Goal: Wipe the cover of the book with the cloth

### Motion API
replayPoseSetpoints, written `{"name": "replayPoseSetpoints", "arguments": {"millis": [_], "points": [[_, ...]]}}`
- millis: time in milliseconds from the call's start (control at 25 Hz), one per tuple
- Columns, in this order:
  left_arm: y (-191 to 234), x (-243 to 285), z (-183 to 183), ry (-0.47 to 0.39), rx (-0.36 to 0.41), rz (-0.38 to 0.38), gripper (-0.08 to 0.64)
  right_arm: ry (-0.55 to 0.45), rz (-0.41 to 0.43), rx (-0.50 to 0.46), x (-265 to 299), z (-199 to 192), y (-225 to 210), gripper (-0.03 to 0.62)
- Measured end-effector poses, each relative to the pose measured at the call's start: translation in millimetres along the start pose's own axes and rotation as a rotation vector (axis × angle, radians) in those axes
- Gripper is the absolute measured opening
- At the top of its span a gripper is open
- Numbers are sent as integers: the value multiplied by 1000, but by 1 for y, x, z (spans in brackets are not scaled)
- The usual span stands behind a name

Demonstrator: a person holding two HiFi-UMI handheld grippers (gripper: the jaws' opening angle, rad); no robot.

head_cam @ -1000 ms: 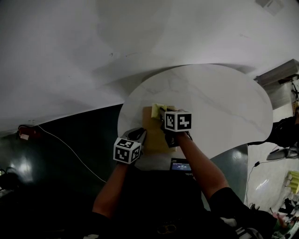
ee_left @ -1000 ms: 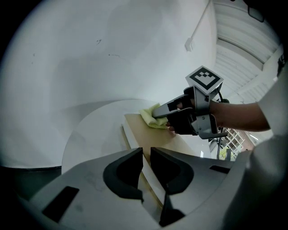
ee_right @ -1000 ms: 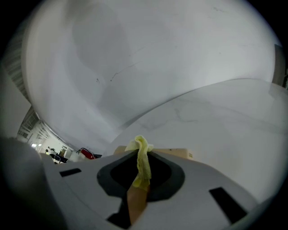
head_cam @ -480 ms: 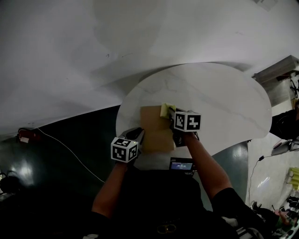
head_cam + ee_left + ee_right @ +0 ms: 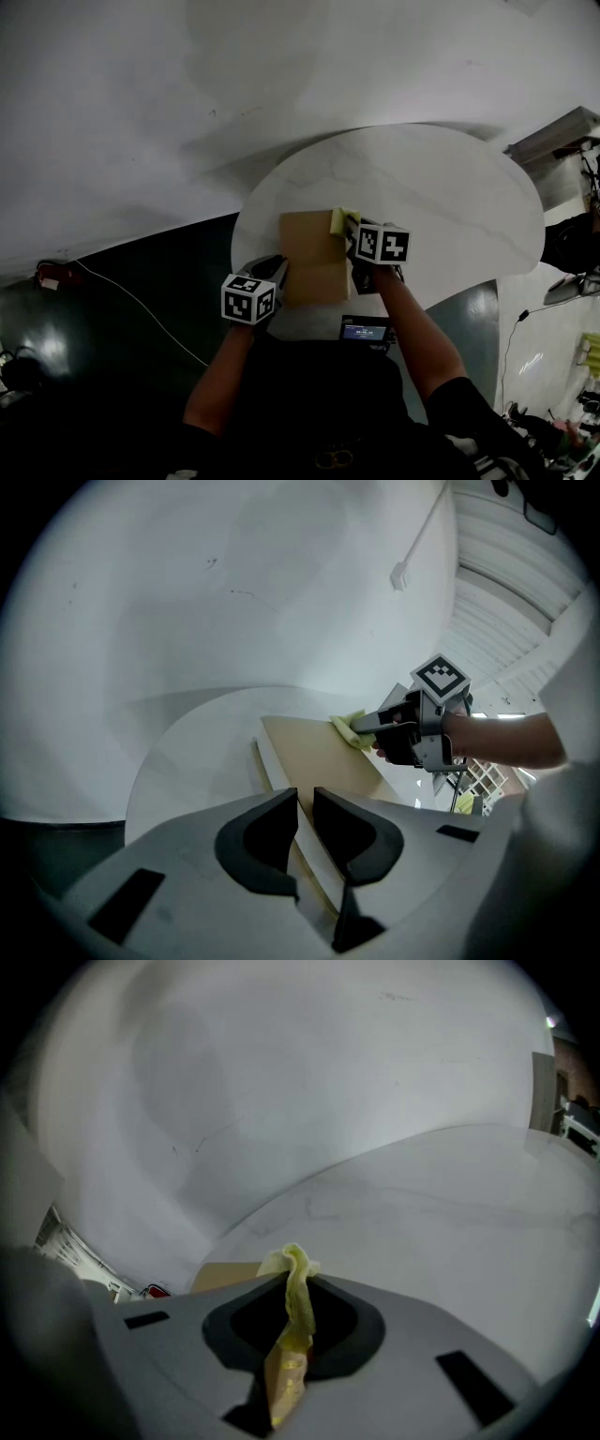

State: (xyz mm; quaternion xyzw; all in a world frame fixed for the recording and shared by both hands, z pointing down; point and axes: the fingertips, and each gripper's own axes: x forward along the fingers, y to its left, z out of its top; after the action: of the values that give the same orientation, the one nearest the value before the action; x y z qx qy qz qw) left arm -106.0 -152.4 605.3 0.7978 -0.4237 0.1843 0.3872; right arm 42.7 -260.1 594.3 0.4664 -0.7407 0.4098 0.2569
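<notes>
- The book [image 5: 314, 270] lay flat and closed on the round white desk [image 5: 450, 206], near the desk's near-left edge, with its plain tan cover facing up.
- The left hand-held gripper [image 5: 278, 272] sat at the book's left edge, near the near corner. In the left gripper view its jaws [image 5: 305, 803] were drawn almost together, with only a narrow slot between the dark pads. The pale page edge of the book [image 5: 319, 757] ran into that slot, so the jaws appeared to pinch the book by its edge.
- The right hand-held gripper [image 5: 352, 225] was at the book's far-right corner, its marker cube [image 5: 382, 244] facing up toward the head camera.
- In the right gripper view the jaws [image 5: 286, 1283] were pressed onto a bunched yellow-green cloth [image 5: 295, 1307], which stood up out of them in a narrow fold.
- The cloth [image 5: 343, 221] rested on the far-right corner of the cover, just at the edge where the cover met the desk.
- The left gripper view showed the same: the cloth [image 5: 352, 731] touched the far corner of the cover, held at the tips of the right hand-held gripper [image 5: 370, 722].
- A corner of the tan cover [image 5: 225, 1274] showed to the left behind the right jaws, with bare desk [image 5: 450, 1204] beyond.
- A small device with a lit screen [image 5: 366, 330] lay at the desk's near edge, just behind the book and between the person's forearms.
- A thin cable [image 5: 141, 300] ran across the dark floor to the left of the desk.
</notes>
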Motion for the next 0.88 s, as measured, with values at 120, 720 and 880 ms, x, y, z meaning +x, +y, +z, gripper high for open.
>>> {"name": "replayPoseSetpoints", "arguments": {"millis": [120, 720, 880], "points": [[0, 0, -1, -1, -1, 2, 56, -4, 1, 7, -1, 1, 2, 87], [-2, 0, 0, -8, -11, -4, 55, -8, 248, -30, 0, 7, 101, 87], [-1, 0, 1, -8, -10, -5, 56, 38, 286, -48, 7, -8, 123, 87]]}}
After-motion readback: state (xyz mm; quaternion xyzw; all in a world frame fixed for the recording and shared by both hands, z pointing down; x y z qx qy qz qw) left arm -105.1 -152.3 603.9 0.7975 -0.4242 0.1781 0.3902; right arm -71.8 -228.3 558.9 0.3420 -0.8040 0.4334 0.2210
